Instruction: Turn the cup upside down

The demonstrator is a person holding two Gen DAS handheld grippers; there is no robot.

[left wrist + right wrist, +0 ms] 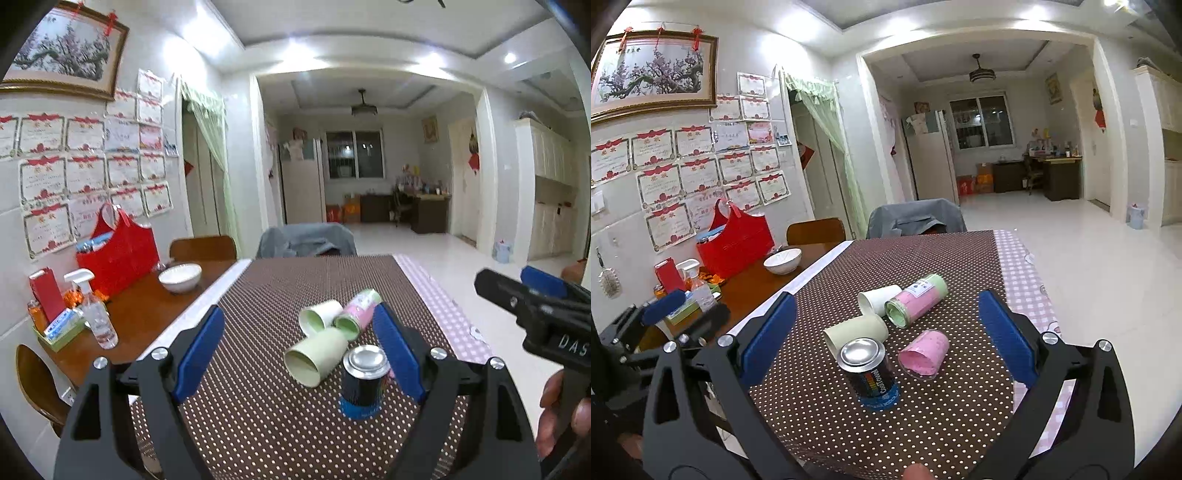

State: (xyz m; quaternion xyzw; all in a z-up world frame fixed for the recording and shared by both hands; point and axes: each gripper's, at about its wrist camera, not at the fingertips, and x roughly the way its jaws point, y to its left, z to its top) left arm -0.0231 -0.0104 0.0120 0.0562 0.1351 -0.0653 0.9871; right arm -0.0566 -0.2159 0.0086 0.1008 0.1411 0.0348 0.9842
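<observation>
Several cups lie on their sides on the brown dotted tablecloth (273,288): a pale green cup (317,356) with its mouth toward me, a white cup (321,315), and a pink and green cup (356,308). A dark can (364,380) stands upright beside them. My left gripper (299,350) is open just in front of the group and holds nothing. In the right wrist view, the pale green cup (857,332), white cup (879,299), pink and green cup (918,301), a pink cup (925,354) and the can (871,373) sit between the fingers of my open right gripper (886,336).
A wooden table on the left carries a white bowl (180,277), a red bag (118,254) and a spray bottle (96,314). A chair draped with a grey jacket (306,240) stands at the far end. Pink checked cloth (450,314) borders the right edge. My right gripper (517,284) hangs at the right.
</observation>
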